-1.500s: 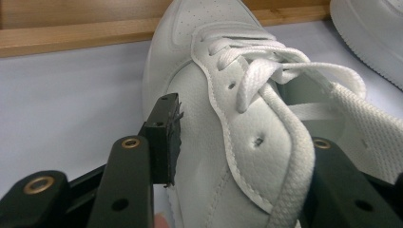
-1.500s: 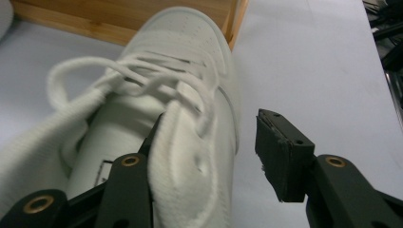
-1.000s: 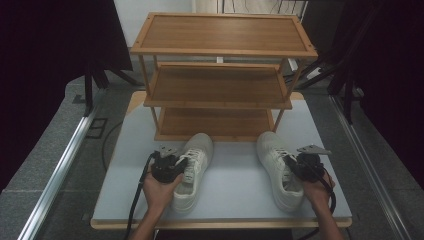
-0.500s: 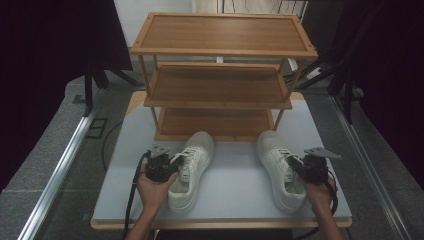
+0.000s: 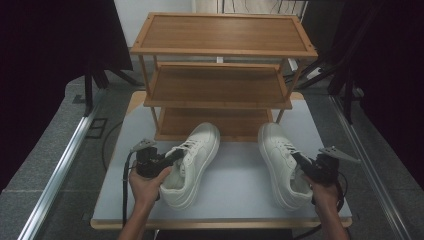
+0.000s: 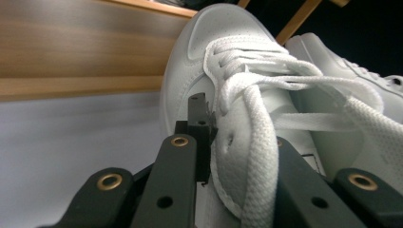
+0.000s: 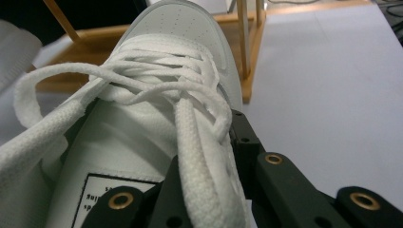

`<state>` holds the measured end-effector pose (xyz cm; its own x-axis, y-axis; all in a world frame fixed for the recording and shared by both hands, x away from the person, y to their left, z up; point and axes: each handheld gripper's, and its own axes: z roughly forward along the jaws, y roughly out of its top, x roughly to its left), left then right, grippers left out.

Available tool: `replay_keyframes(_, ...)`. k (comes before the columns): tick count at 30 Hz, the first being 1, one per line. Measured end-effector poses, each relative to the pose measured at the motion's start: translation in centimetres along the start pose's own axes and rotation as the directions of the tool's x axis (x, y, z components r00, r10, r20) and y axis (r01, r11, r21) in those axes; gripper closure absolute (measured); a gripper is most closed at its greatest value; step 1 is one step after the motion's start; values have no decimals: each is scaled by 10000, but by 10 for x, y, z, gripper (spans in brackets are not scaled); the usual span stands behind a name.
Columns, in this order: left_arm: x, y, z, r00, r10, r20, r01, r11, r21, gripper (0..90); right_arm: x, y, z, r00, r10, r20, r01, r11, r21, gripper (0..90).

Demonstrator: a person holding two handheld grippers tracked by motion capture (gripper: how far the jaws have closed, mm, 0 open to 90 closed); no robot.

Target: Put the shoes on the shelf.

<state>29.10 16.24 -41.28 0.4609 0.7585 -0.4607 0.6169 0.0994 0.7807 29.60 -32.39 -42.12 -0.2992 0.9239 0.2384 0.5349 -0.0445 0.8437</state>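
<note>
A wide pale grey table (image 5: 235, 200) carries a three-tier wooden shoe rack (image 5: 222, 75) at its far side, all shelves bare. In front of the rack are two white lace-up sneakers, toes pointing toward the lowest shelf. The left sneaker (image 5: 192, 162) is tilted, its toe near the rack's lower edge and its heel toward the person. The right sneaker (image 5: 282, 162) lies well apart from it, on the table's right half. Both are smooth white leather with perforated toe caps and flat woven white laces; the right one has a printed label inside its tongue.

The left gripper (image 5: 172, 157), whose jaws have just been closing, pinches the left sneaker's side wall by the eyelets, one jaw inside the opening, one outside. The right gripper (image 5: 300, 161) is clamped the same way on the right sneaker's side wall.
</note>
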Motion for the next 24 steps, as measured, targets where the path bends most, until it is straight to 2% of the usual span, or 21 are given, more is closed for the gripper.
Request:
replay_keyframes(7,-8,13,-8,9989,-65,466,86,9989,-468,825,3,13,-12,9983,266,-519,-292,9983,-497,855)
replay_keyframes(11,-11,24,-13,9948,-76,1017,142,9979,-639,825,3,23,-21,9966,360,-738,-426,9951,-892,855)
replay_keyframes(14,-14,32,-15,9933,-86,1154,179,9967,-790,825,4,32,-27,9949,440,-911,-539,9926,-1088,854)
replay_keyframes(16,-17,37,-17,9936,-2,1131,107,9957,-916,825,6,37,-29,9949,465,-896,-554,9935,-996,852)
replay_keyframes(19,-21,43,-19,9927,62,1207,70,9940,-1090,825,8,41,-35,9965,192,-819,-282,9935,-1102,850)
replay_keyframes(22,-22,47,-21,9898,-40,1426,205,9932,-1144,825,7,42,-40,9922,477,-1155,-624,9898,-1278,851)
replay_keyframes(24,-23,50,-22,9885,-60,1513,245,9924,-1208,825,8,44,-44,9907,496,-1270,-680,9871,-1449,851)
